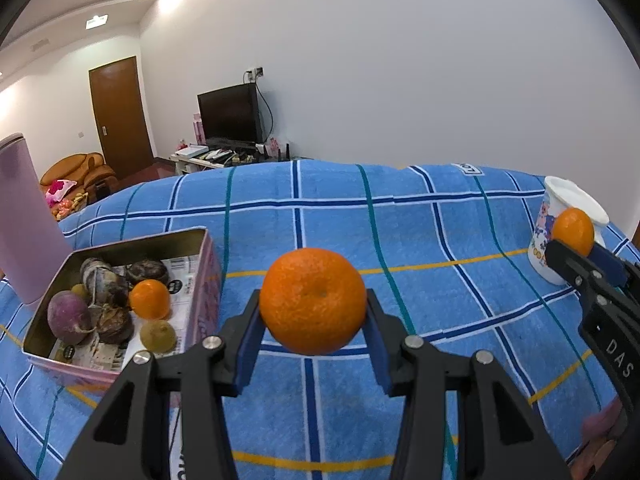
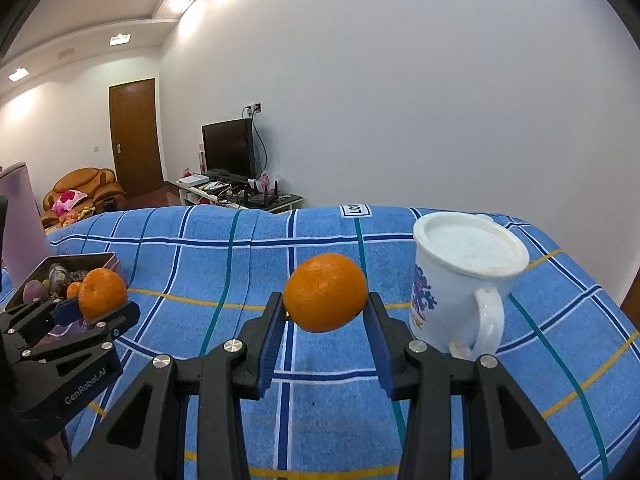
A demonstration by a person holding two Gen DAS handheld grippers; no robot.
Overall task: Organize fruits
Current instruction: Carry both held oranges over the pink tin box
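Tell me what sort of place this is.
Most likely a home living room: a television on a low stand, an orange armchair near a wooden door, and a table under a blue checked cloth.

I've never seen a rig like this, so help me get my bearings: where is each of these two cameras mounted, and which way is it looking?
Left wrist view: sits behind the left tool, looking along it over the blue checked cloth; its fingers clamp an orange, tin box at left.
Right wrist view: sits behind the right tool, gripping a second orange beside the white mug.
Shared: each view shows the other tool, the box, mug and far television.
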